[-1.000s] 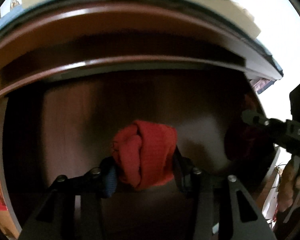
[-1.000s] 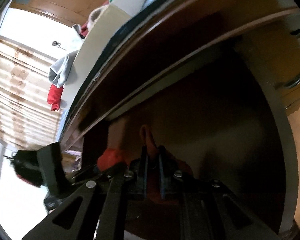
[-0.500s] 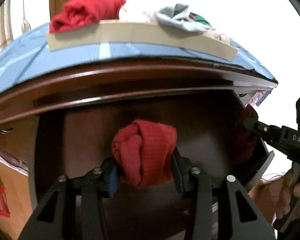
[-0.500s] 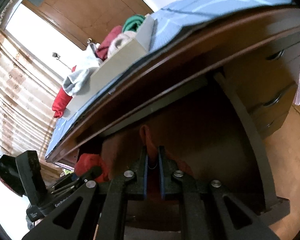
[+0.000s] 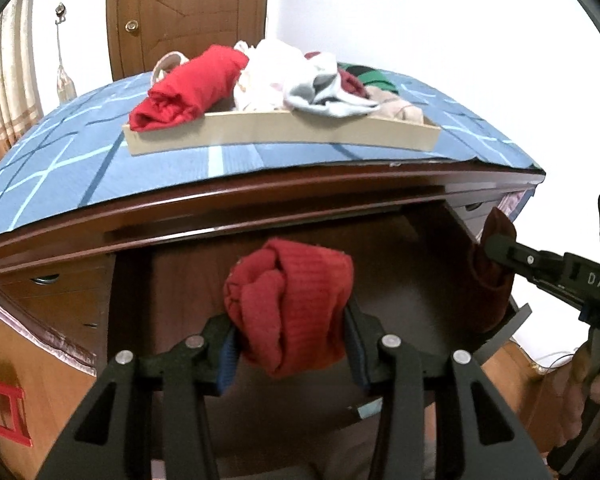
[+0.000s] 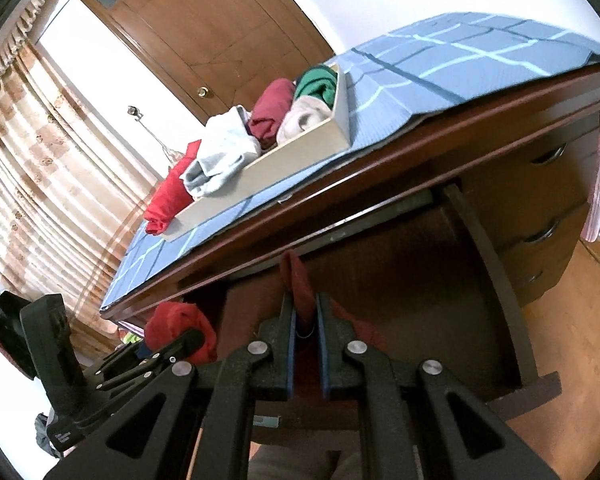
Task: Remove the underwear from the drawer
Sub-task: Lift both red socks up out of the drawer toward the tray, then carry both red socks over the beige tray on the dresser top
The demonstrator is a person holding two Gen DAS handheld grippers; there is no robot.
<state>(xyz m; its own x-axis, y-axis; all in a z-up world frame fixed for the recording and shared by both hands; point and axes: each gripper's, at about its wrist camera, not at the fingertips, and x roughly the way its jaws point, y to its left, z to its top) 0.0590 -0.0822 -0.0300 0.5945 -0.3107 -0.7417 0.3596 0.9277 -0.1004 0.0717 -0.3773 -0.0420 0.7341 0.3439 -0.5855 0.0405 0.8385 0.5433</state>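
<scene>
A rolled bright red underwear [image 5: 288,304] is pinched between the blue pads of my left gripper [image 5: 290,336], which is shut on it above the open dark wood drawer [image 5: 412,276]. My right gripper [image 6: 305,316] is shut on a thin fold of dark red underwear [image 6: 296,280], which hangs over the same drawer [image 6: 496,280]. In the left wrist view the right gripper [image 5: 498,246] comes in from the right with its dark red cloth [image 5: 494,280]. The right wrist view has the left gripper [image 6: 188,340] at lower left with its red bundle [image 6: 180,324].
Above the drawer, the desk top carries a blue checked cloth [image 5: 100,160] and a shallow beige tray [image 5: 284,138] piled with rolled red, white, grey and green garments. More drawers with handles [image 6: 540,236] are at the right. A wooden door [image 5: 188,12] and curtains [image 6: 40,160] stand behind.
Both grippers have risen and tilted up out of the drawer with their red garments still held. The desk top, the tray and the door have come into view.
</scene>
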